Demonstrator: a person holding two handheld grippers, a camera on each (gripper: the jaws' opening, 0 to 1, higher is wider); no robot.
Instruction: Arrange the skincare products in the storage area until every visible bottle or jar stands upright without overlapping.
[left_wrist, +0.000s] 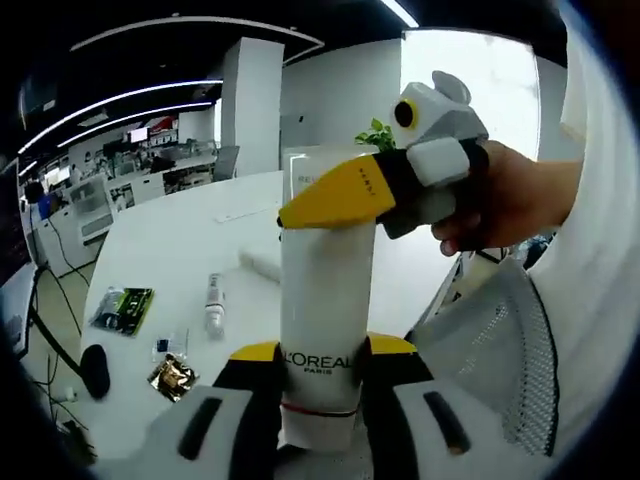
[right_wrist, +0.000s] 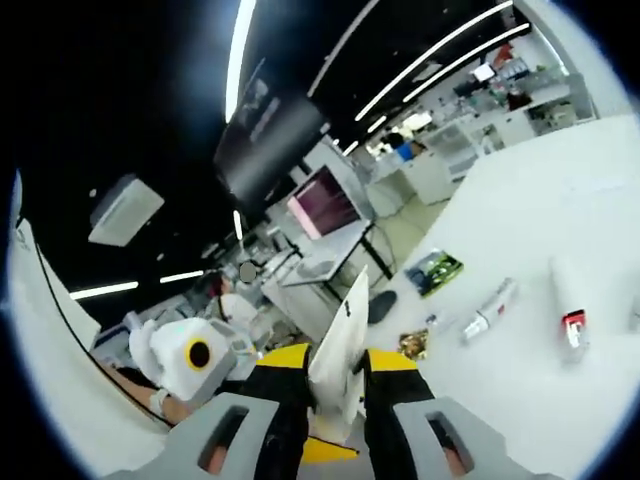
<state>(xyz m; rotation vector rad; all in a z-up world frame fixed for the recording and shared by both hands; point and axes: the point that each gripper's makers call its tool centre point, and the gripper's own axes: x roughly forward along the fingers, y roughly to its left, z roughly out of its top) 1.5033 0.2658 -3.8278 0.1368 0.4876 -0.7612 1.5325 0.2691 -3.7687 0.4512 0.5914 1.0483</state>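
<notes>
In the left gripper view, a tall white tube (left_wrist: 320, 310) marked L'OREAL PARIS is pinched low down between the yellow-tipped jaws of the left gripper (left_wrist: 320, 365). The tube is smooth and soft-looking, and its long side runs straight up the picture, away from the camera. Its far end is pinched by the right gripper (left_wrist: 335, 195), which is held in a hand (left_wrist: 500, 200) coming in from the right. The tube is held up in the air above the near edge of the white table (left_wrist: 180, 250).

In the right gripper view, the flat, thin end of the same tube (right_wrist: 340, 350) is seen edge-on, squeezed between the right gripper's (right_wrist: 335, 385) jaws. The left gripper (right_wrist: 195, 360) is seen low on the left.

Things left lying on the table are seen in both views. A small white bottle (left_wrist: 214, 303) lies flat on its side near the middle. A green packet (left_wrist: 124, 308) and a shiny gold packet (left_wrist: 172, 378) lie near the table's left edge. A white tube with a red label (right_wrist: 572, 300) is seen lying flat in the right gripper view.
</notes>
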